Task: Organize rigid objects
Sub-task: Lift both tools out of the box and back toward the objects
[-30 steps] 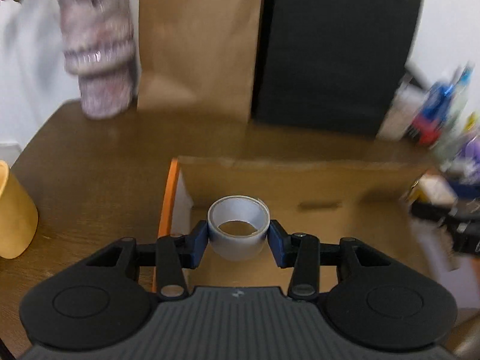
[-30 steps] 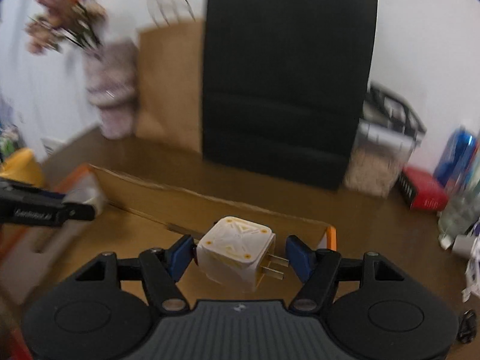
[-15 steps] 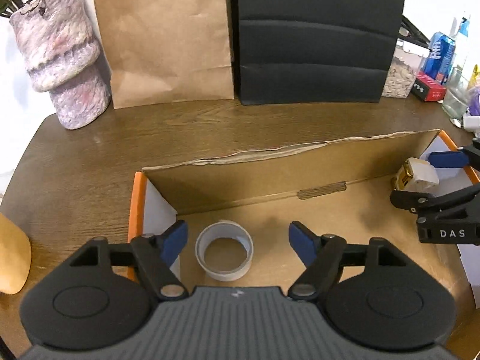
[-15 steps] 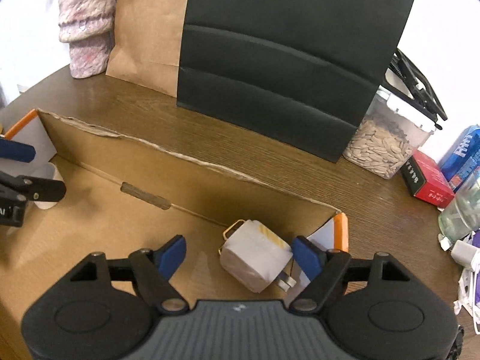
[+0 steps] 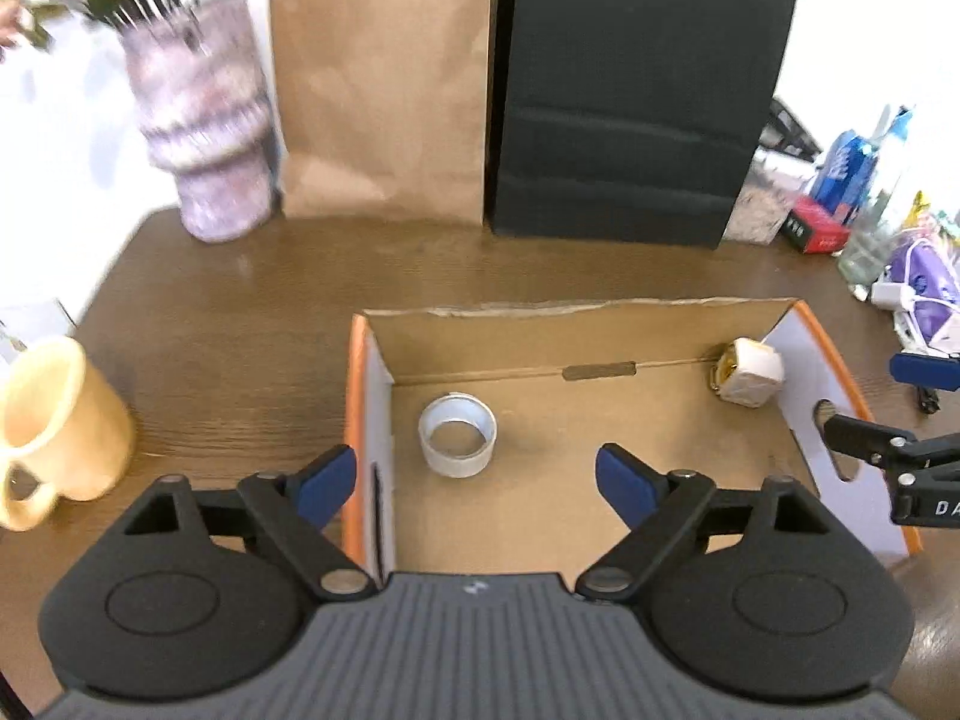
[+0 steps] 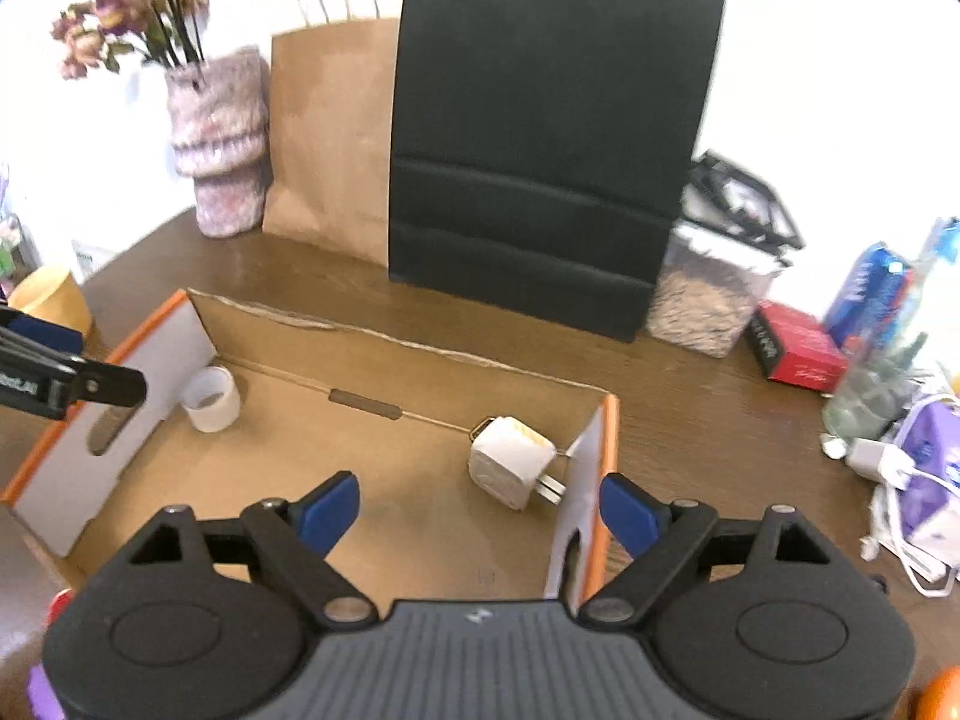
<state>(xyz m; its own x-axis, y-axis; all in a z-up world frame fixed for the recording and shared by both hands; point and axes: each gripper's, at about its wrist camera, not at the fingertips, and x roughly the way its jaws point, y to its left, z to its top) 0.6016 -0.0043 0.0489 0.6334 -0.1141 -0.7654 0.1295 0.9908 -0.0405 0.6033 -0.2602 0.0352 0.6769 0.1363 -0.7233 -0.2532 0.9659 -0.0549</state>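
Observation:
A white tape roll lies on the floor of the open cardboard box, near its left wall. A white plug adapter rests in the box's far right corner. My left gripper hovers above the box's left end, its jaws opening, nothing between them. In the right wrist view, my right gripper hangs over the box's right wall, jaws opening and empty. The adapter lies just ahead of it, prongs toward the wall. The tape roll shows at the far left.
A yellow mug stands left of the box. At the back stand a vase, a brown paper bag and a black bag. Cans, a red box, a seed container and a cable clutter the right side.
Both grippers have let go: the tape roll and the adapter dropped to the box floor. Both grippers opened wide and rose back away from the box.

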